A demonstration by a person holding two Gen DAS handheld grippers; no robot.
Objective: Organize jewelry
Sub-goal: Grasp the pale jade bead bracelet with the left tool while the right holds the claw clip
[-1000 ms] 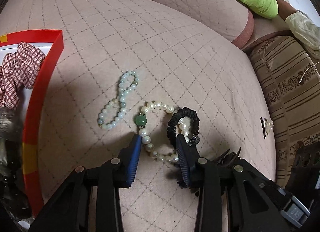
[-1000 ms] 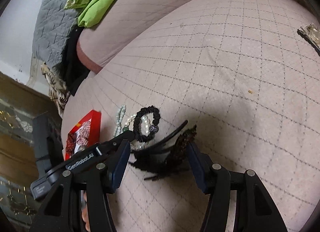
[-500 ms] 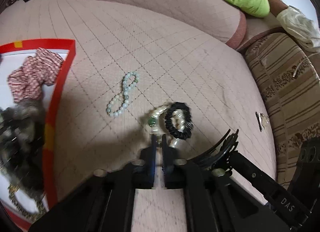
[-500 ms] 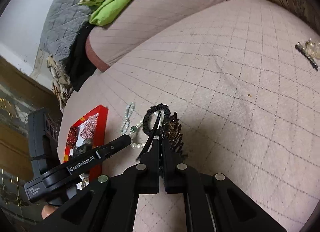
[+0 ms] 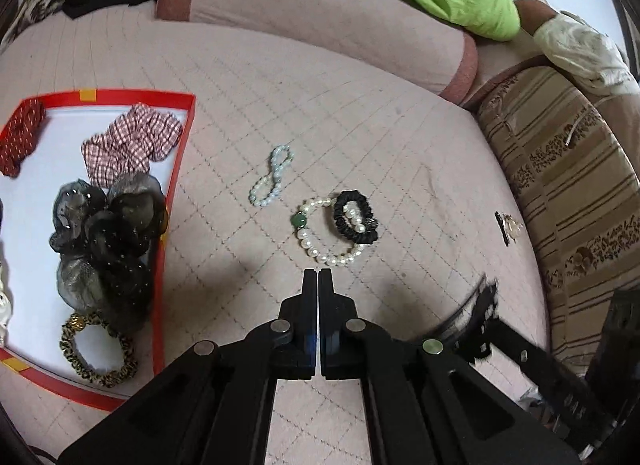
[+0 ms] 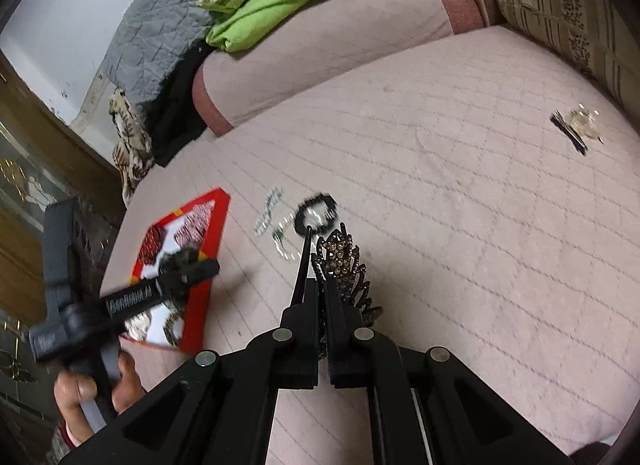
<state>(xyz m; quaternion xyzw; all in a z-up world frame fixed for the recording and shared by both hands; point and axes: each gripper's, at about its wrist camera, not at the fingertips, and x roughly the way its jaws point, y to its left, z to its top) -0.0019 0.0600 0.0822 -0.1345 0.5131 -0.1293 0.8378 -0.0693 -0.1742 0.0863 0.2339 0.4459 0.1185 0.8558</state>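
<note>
Left wrist view gives the clearest look at the red tray (image 5: 182, 169), sitting on the quilted pink cushion (image 5: 360, 113) with a checked scrunchie (image 5: 132, 147), a dark sheer scrunchie (image 5: 108, 241) and a leopard hair tie (image 5: 100, 353) inside it. Right wrist view only catches that tray small and blurry, off to the left. What the right view does show is the rhinestone hair clip (image 6: 344, 269), which in the left view is just a dark smear at lower right.

Left gripper (image 5: 318, 277) has its jaws pressed together with nothing between them, hovering just short of the pearl bracelet (image 5: 328, 243). That bracelet lies flat on the cushion with its green bead on the left side, and a black scrunchie (image 5: 356, 221) overlaps its right edge. A pale bead bracelet (image 5: 272, 177) lies a little further up, twisted into a figure eight, apart from the others. A small hairpin (image 5: 506, 227) sits well off to the right near the striped cushion (image 5: 560, 193).

Right gripper (image 6: 322, 285) is clamped on the hair clip, lifted clear of the cushion. Its long axis runs roughly along the fingers, pointing away from the camera toward the bracelets, teeth flaring out to the right
</note>
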